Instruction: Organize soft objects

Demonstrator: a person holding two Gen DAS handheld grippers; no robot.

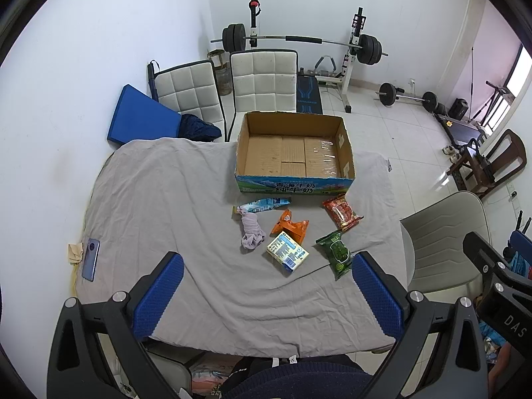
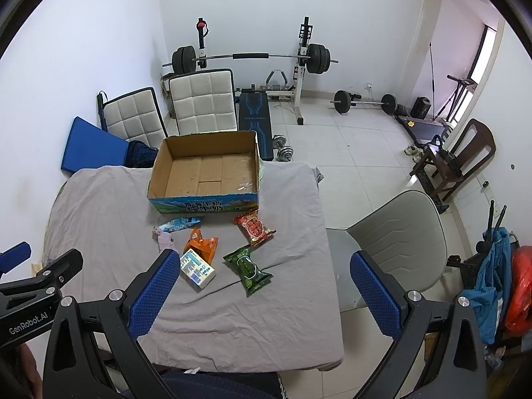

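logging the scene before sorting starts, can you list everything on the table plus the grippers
cardboard box: 1, brown, blue printed front, far side of table, empty
blue-white packet: 1, just in front of box
red snack bag: 1, front right of box
orange packet: 1, centre
lilac cloth: 1, left of orange packet
white-blue pack: 1, nearest centre
green snack bag: 1, right
phone: 1, bluish, left edge
grey cloth-covered table: 1
left gripper: blue pads, open
right gripper: blue pads, open

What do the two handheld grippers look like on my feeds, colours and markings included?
Both match: the left gripper and right gripper have black angular frames with silver round bolts, and fingers faced with blue dimpled pads. In the right wrist view the left unit's body reads "GenRobot.AI"; in the left wrist view the right unit shows "DAS". No cables visible.
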